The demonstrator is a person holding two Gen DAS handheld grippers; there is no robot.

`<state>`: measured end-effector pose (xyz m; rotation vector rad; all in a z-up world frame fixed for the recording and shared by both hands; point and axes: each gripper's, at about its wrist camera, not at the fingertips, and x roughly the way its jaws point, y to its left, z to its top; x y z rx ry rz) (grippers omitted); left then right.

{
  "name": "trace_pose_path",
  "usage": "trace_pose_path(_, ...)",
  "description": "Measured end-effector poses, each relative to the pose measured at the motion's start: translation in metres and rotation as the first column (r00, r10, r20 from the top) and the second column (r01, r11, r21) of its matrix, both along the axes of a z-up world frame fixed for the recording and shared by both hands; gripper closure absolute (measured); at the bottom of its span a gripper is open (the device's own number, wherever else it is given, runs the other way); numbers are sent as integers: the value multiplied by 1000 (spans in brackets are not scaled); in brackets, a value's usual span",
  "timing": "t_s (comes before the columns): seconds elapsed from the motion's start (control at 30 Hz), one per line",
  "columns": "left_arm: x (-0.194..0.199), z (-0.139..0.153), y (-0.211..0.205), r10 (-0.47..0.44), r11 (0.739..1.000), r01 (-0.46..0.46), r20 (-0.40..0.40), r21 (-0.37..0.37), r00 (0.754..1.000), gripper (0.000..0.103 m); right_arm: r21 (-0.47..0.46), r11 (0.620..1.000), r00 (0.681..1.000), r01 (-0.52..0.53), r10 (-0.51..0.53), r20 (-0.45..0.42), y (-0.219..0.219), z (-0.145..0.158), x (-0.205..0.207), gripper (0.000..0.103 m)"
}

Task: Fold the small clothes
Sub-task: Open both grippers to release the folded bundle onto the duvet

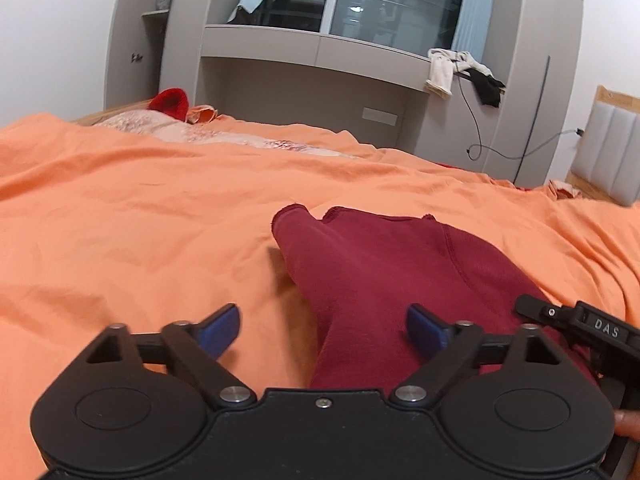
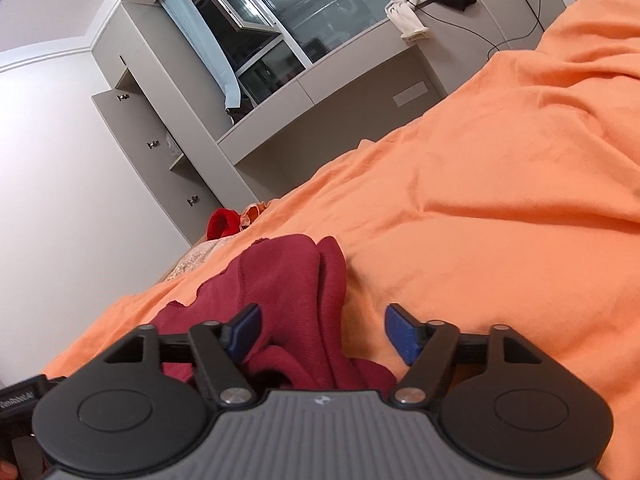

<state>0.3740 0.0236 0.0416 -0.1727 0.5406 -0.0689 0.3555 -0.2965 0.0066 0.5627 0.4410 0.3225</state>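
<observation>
A small dark red garment (image 1: 376, 264) lies bunched on the orange bed sheet (image 1: 140, 220). My left gripper (image 1: 324, 330) is open, low over the sheet, with the garment's near end between its blue fingers (image 1: 222, 328). In the right wrist view the same garment (image 2: 288, 280) runs between the open fingers (image 2: 402, 332) of my right gripper (image 2: 322, 330), which holds nothing. The right gripper's black body (image 1: 592, 332) shows at the right edge of the left wrist view, beside the garment.
A bright red item (image 1: 170, 104) and a pale lace cloth (image 1: 188, 132) lie at the far side of the bed. A grey built-in desk and cabinet unit (image 1: 312, 52) with a window stands behind, with white and black clothes (image 1: 460, 70) and a cable on it.
</observation>
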Motion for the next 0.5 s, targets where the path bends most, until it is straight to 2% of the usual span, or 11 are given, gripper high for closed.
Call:
trace_pose_path(0.07,-4,3,2,18,1000,-17,5,-20,1000,2,-10,1000,1000,7,-7,13,3,6,-4,17)
trace_pose_path(0.2,-14,11,6,33,999,-32,29,-43,999,1,-27,999,998,19,-17,53,1,25,-18,2)
trace_pose_path(0.5,-54,38,-1,23,999,-19,139,-30,990,1,-140,990,991,18,1,133,-5,69,-71,0)
